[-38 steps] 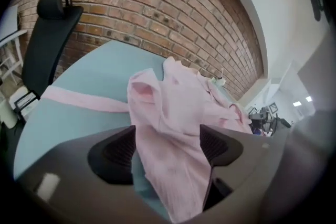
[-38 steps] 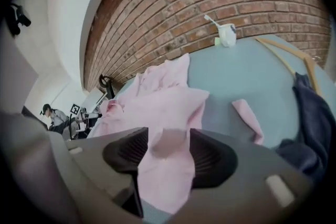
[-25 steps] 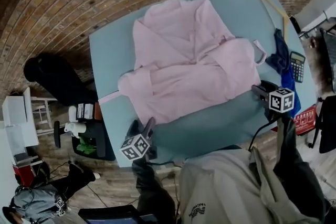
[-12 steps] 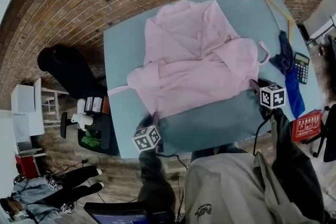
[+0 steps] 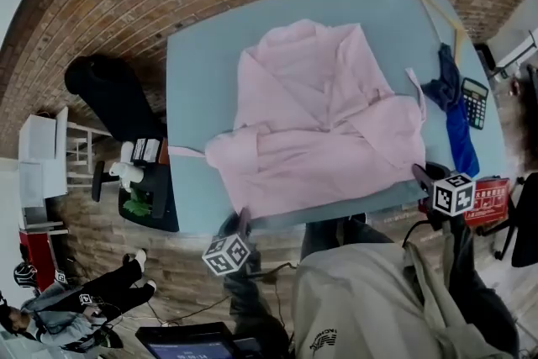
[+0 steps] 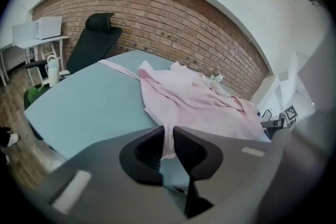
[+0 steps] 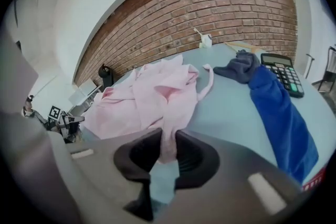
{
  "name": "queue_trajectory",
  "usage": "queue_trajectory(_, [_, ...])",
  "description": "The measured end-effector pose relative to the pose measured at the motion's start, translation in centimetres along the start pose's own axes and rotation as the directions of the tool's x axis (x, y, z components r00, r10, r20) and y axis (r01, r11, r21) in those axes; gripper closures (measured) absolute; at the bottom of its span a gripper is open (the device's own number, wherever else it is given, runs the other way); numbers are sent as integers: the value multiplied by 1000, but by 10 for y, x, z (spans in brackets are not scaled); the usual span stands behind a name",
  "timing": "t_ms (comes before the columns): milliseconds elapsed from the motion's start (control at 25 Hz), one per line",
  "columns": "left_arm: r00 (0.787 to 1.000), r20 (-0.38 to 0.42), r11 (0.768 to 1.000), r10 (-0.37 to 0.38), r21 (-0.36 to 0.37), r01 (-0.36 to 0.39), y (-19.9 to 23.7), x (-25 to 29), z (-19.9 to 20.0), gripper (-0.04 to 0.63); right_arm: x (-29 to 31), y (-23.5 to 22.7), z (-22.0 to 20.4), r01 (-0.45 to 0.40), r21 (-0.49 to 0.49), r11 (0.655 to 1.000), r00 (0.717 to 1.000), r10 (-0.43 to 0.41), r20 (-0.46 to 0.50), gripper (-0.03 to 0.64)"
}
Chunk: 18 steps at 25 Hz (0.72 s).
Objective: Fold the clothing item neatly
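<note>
On the blue-grey counter point(image 5: 197, 88) the pink garment point(image 5: 324, 113) lies spread open, collar toward the brick wall, hem along the near edge. I read the left tongs point(image 6: 169, 132) as having just been closing, now pinched on the near-left hem with cloth between the pads. The right tongs point(image 7: 168, 139) have also just been closing, and they clamp the near-right hem. A dark blue cloth point(image 5: 458, 143) and a calculator point(image 5: 476, 103) sit to the garment's right.
</note>
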<state>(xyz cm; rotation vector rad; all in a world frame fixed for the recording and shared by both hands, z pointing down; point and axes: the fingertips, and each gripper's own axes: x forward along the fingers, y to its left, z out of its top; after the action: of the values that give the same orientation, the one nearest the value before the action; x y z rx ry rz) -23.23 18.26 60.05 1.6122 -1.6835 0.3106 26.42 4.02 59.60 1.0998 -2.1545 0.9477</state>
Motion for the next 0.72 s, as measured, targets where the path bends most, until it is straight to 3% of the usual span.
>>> queue_trajectory(200, [1000,2,999,26,-33,-26,-14,-32,-42,540,-29,0,-44,-4,8,1000,1000,5,-27,551])
queue_trajectory(360, [1000,22,999,13,-34,-13,-27,-50,-49,540,-45,0,-52,-9,-42,999,999,7,-31,552])
queue_trajectory(520, [991,136,999,16,-54,-8,-34,-72,-14,541,-58,15,-27,-24,-165,986,1000,24,0,555])
queue_trajectory(720, [977,211,999,-12,39,3,-52,-75,40,545,-73,34,26,-47,-259,965,995,67,68,558])
